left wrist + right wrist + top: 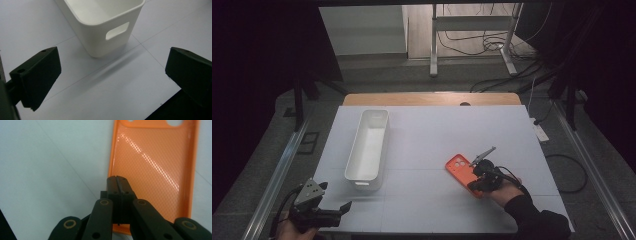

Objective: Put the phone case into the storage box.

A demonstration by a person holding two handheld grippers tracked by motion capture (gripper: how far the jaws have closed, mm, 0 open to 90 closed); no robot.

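Observation:
An orange phone case lies inner face up on the white table, right of centre. My right gripper hovers over the case's near end, held by a hand in a black sleeve. In the right gripper view its jaws meet with no gap above the case, close to its left rim; I see nothing between them. My left gripper rests at the table's near left corner. Its jaws stand wide apart and hold nothing, pointing at the short end of a white bin.
The long white bin stands left of centre, lengthwise away from me, with a handle slot in its near end. A wooden strip borders the table's far edge. Cables and a metal stand lie on the floor beyond.

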